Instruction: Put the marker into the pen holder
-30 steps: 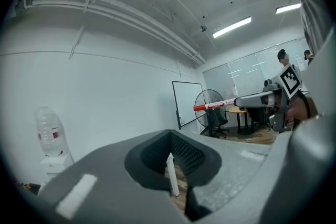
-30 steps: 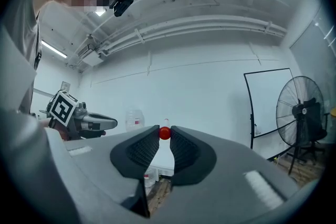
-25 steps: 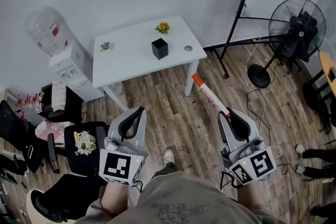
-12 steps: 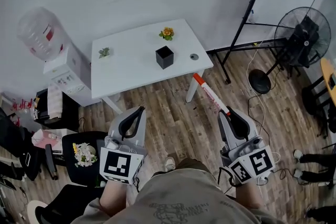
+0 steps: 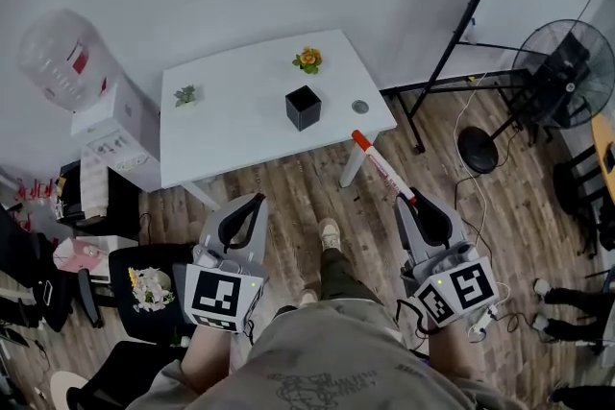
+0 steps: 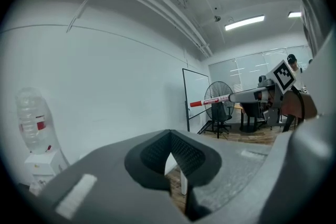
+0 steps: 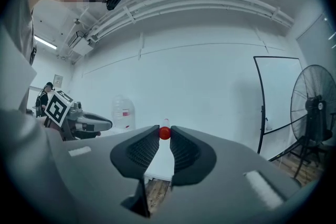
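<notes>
The black square pen holder [image 5: 303,108] stands near the middle of the white table [image 5: 240,134]. My right gripper [image 5: 415,204] is shut on a white marker [image 5: 384,172] with a red cap; the marker points forward toward the table's right front corner. In the right gripper view the red cap [image 7: 164,133] shows between the jaw tips of the right gripper [image 7: 165,140]. My left gripper [image 5: 256,204] is held over the wooden floor, short of the table. Its jaws meet at the tips with nothing between them, as the left gripper view [image 6: 169,135] shows. That view also shows the marker [image 6: 212,101].
On the table are an orange flower [image 5: 307,60], a small green plant [image 5: 185,95] and a small round object [image 5: 360,107]. A water dispenser [image 5: 110,125] stands left of the table, a whiteboard stand [image 5: 452,43] and a fan [image 5: 562,62] to the right. Dark chairs [image 5: 135,283] are at lower left.
The table has come nearer in the head view as the person walks toward it. Both grippers travel forward with the person, and the marker stays gripped.
</notes>
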The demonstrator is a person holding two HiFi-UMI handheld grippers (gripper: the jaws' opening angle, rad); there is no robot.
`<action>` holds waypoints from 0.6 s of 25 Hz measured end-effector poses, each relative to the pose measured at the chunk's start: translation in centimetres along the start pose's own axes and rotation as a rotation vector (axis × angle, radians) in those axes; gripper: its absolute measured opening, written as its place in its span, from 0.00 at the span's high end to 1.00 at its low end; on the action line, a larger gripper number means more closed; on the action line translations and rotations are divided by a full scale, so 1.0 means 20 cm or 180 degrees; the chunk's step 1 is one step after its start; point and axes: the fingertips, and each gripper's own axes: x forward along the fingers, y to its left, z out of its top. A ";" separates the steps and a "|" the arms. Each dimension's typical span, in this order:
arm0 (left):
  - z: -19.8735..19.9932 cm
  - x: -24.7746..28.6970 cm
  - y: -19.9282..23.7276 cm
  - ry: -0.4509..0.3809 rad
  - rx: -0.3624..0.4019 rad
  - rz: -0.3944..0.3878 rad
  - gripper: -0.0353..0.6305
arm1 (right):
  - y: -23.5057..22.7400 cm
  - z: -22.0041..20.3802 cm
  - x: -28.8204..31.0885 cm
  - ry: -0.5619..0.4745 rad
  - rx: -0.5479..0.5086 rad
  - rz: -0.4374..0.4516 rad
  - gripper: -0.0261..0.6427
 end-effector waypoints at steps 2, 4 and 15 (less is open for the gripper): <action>-0.02 0.07 0.03 0.0014 -0.0011 0.0032 0.95 | -0.05 -0.03 0.08 0.0038 -0.0025 0.0042 0.82; -0.05 0.15 0.07 0.0053 -0.0006 0.0070 0.95 | -0.11 -0.05 0.18 0.0055 0.0030 0.0098 0.82; -0.05 0.74 0.34 0.0338 0.0153 0.0382 0.95 | -0.46 -0.07 0.81 0.0172 0.0136 0.0571 0.82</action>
